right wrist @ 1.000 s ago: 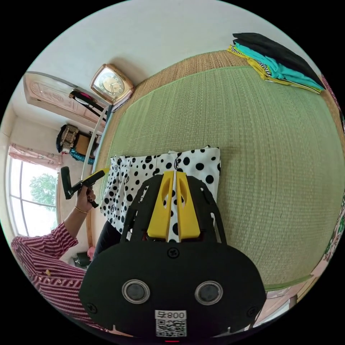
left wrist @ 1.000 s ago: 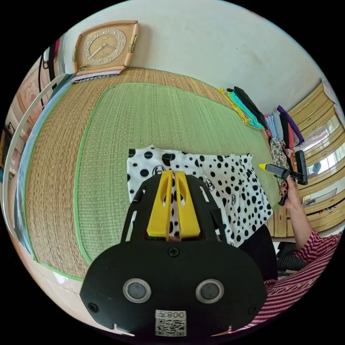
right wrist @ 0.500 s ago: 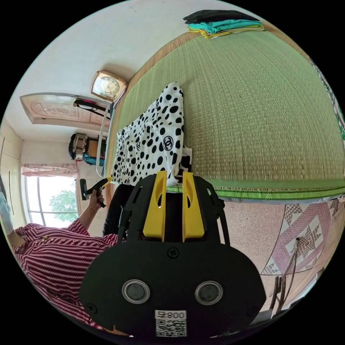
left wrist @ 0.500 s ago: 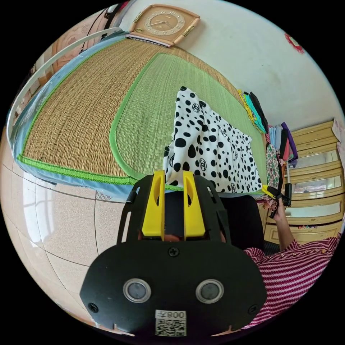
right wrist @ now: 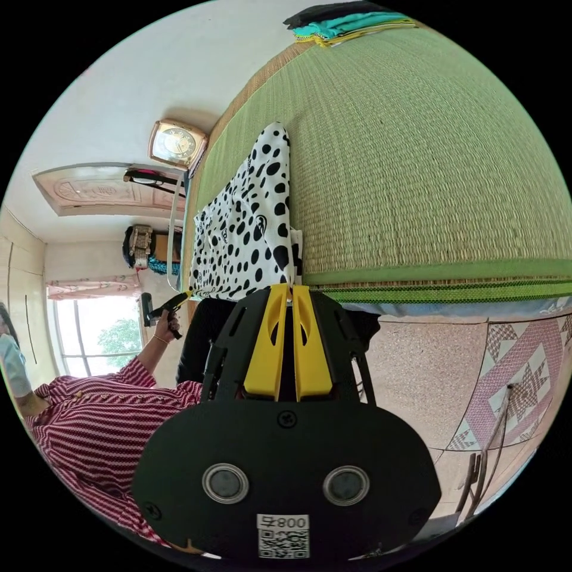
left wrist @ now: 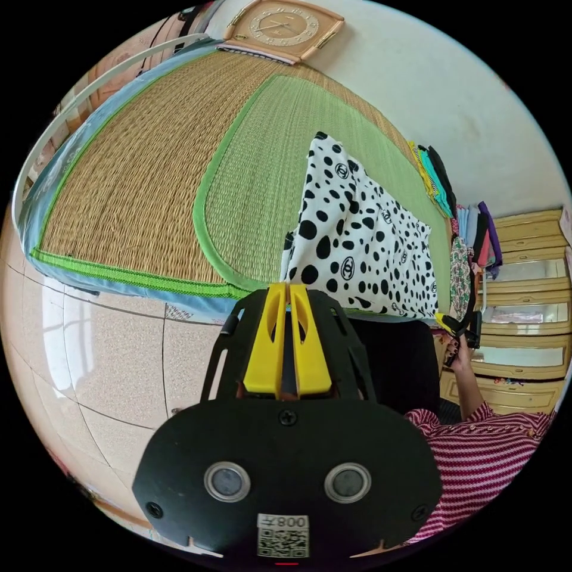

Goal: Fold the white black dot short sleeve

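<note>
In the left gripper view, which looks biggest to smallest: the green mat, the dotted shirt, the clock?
1. Green mat
2. Dotted shirt
3. Clock
The clock lies farthest off at the fisheye rim, so its real size is unsure.

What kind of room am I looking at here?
Most likely a bedroom or living room in a home. A woven straw mat covers a raised bed-like platform, a clock leans against the wall, folded clothes are stacked at the mat's far edge, and wooden drawers stand nearby.

One white short-sleeve top with black dots (left wrist: 357, 232), two yellow-jawed tools (left wrist: 288, 288) (right wrist: 290, 290), one woven green mat (left wrist: 262, 173), one square peach wall clock (left wrist: 280, 27).
</note>
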The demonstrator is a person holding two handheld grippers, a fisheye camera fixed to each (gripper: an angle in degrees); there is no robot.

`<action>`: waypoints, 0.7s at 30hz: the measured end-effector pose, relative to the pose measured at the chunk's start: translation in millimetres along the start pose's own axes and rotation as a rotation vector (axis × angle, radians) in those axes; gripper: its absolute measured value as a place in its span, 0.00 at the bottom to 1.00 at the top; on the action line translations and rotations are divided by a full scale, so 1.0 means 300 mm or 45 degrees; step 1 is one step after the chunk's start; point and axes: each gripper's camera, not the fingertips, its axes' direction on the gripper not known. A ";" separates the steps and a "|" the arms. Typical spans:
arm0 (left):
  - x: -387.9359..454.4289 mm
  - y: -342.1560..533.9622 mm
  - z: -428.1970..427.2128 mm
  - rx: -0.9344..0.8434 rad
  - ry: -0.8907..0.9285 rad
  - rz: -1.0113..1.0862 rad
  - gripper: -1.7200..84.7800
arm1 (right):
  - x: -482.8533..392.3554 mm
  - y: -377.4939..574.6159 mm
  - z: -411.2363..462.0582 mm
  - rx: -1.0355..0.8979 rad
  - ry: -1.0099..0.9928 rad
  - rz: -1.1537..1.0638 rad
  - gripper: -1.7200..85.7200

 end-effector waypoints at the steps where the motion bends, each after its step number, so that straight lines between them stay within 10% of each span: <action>1: -0.007 0.005 0.004 0.018 0.002 -0.009 0.04 | 0.005 0.004 -0.005 0.002 -0.021 0.013 0.03; 9: 0.252 0.067 0.112 0.214 -0.030 0.352 0.05 | -0.037 0.015 -0.069 0.033 -0.095 0.008 0.03; 15: 0.792 0.129 0.609 -0.097 0.269 0.925 0.08 | -0.085 0.003 -0.120 0.031 -0.131 -0.004 0.03; 21: 1.213 0.281 1.029 -0.244 0.052 1.418 0.11 | -0.121 -0.017 -0.160 0.001 -0.143 -0.006 0.03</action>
